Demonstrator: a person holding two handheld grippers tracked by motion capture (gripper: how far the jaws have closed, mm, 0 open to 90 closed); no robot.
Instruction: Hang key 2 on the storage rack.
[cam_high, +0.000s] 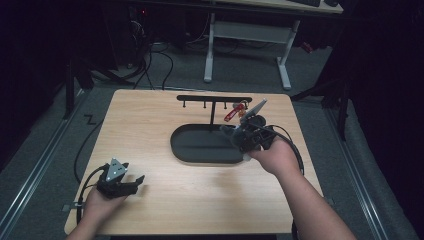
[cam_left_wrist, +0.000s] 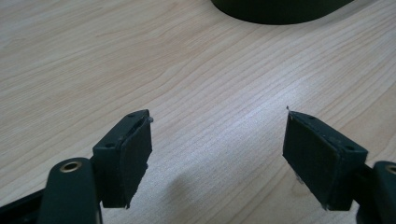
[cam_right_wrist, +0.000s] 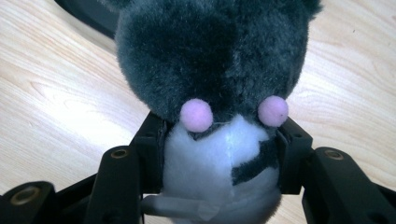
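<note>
My right gripper (cam_right_wrist: 219, 154) is shut on a small plush toy (cam_right_wrist: 215, 70) with dark grey fur, a white belly and two pink pom-poms. Its jaws squeeze the white belly from both sides, above the wooden table. In the high view the right gripper (cam_high: 239, 134) holds the plush toy (cam_high: 231, 132) over the right end of the black oval tray (cam_high: 192, 152). My left gripper (cam_high: 136, 181) rests at the table's front left, open with nothing between its pads (cam_left_wrist: 130, 158). A black hook rack (cam_high: 214, 99) stands behind the tray with a red strap (cam_high: 232, 113) hanging from it.
The wooden table (cam_high: 150, 120) has bare surface to the left of the tray and along the front. The tray's dark rim (cam_left_wrist: 280, 11) lies ahead of the left gripper. Beyond the table stand a white desk frame (cam_high: 285, 60) and floor cables.
</note>
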